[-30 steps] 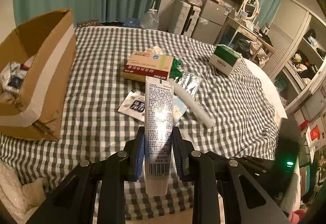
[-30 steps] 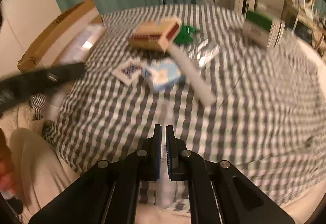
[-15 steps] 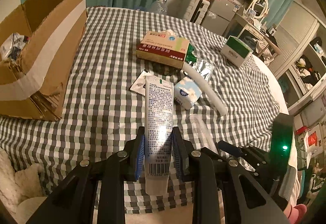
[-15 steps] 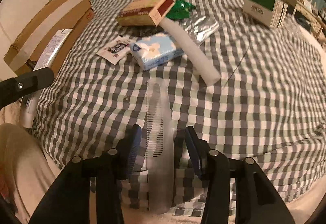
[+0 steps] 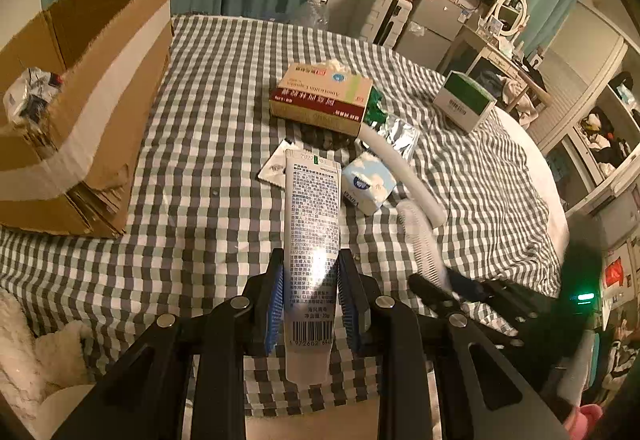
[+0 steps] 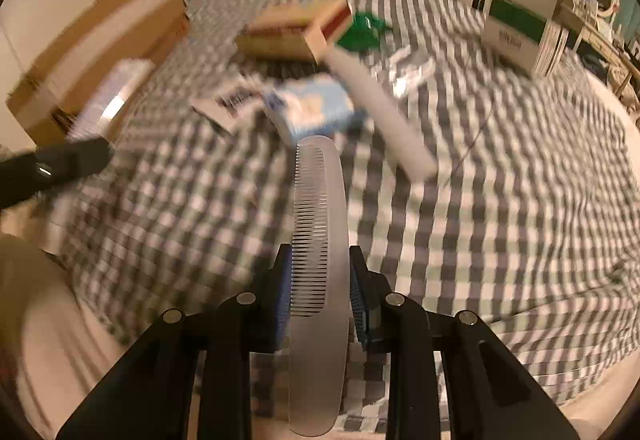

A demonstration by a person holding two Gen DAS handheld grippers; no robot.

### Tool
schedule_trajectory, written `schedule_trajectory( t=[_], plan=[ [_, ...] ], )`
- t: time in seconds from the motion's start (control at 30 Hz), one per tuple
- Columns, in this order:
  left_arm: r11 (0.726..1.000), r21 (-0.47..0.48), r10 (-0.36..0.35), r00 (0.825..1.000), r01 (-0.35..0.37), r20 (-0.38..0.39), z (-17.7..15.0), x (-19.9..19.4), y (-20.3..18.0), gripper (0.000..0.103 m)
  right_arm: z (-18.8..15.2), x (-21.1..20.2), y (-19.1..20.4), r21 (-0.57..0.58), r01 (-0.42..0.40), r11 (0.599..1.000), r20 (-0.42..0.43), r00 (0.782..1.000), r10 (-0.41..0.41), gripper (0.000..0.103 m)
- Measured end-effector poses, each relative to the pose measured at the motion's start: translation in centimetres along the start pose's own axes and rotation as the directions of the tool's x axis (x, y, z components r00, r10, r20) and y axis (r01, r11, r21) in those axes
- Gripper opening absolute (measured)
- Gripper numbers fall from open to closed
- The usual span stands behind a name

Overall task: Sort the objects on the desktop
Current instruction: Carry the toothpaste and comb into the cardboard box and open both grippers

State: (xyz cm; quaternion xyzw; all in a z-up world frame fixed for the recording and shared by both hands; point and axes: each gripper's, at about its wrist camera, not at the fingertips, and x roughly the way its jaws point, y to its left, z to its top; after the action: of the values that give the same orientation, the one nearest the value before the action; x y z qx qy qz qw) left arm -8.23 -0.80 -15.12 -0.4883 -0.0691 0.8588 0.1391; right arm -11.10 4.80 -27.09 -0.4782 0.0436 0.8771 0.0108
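The left gripper (image 5: 311, 304) pinches a glossy printed tube (image 5: 312, 240). The right gripper (image 6: 319, 292), jaws just closing, clamps a translucent curved comb (image 6: 320, 240) over a checked cloth (image 6: 480, 220)

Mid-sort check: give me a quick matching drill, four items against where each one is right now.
Items:
1. tube
2. comb
3. red and tan box
4. green and white box

Places:
A. alone on the cloth at the far right
B. between the left gripper's pads
C. on the cloth beside a green wrapper
D. between the right gripper's pads, which have just been closing

Pairs: 1-B, 2-D, 3-C, 4-A
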Motion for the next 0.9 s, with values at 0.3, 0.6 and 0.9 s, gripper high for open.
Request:
schedule_trajectory(
  t=[0.3, 0.6, 0.9],
  plan=[
    [1.000, 0.023, -0.024, 0.990, 0.021, 0.141, 6.7, -7.5, -0.6, 0.025, 7.1, -9.4, 3.2, -0.007, -0.108, 0.994, 0.199, 0.974, 0.107, 0.026],
    [0.998, 0.020, 0.056, 0.970, -0.063, 0.237, 15.2, -16.0, 4.6, 0.026, 16.9, -14.1, 12.0, -0.142, -0.211, 0.967, 0.301, 0.922, 0.245, 0.026],
    [0.966, -0.092, 0.256, 0.943, -0.242, 0.213, 14.6, -15.6, 17.1, 0.026, 22.1, -9.0, 22.3, -0.209, -0.329, 0.921, 0.204, 0.906, 0.370, 0.026]
  ],
)
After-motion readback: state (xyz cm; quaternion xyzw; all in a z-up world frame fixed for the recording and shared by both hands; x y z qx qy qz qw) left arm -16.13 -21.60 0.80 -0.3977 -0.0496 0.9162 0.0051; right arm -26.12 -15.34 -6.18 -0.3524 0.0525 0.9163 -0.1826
